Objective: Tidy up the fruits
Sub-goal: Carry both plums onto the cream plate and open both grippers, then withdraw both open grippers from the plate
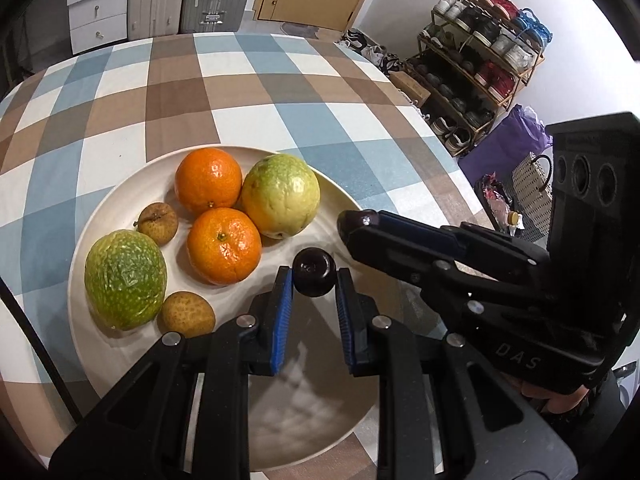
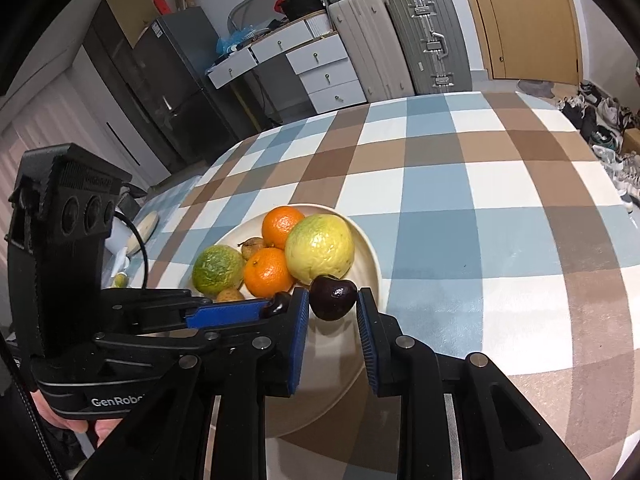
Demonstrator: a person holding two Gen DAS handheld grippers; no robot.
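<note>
A cream plate (image 1: 132,196) (image 2: 370,256) on the checked table holds two oranges (image 1: 208,180) (image 2: 268,270), two green-yellow guavas (image 1: 282,196) (image 2: 320,248) and two small brown longans (image 1: 158,222). My left gripper (image 1: 314,280) is over the plate with a dark cherry (image 1: 314,276) between its fingertips; the left pad touches it, the right shows a thin gap. My right gripper (image 2: 334,302) is over the plate's right side with another dark cherry (image 2: 333,297) between its blue pads; small gaps show on both sides. The right gripper also shows in the left wrist view (image 1: 356,220).
The checked tablecloth (image 1: 280,92) spreads behind and right of the plate. A shoe rack (image 1: 476,64) and purple bag (image 1: 504,144) stand beyond the table's right edge. Suitcases (image 2: 424,36) and drawers (image 2: 320,68) stand behind the table. Small items (image 2: 144,224) lie at the table's left edge.
</note>
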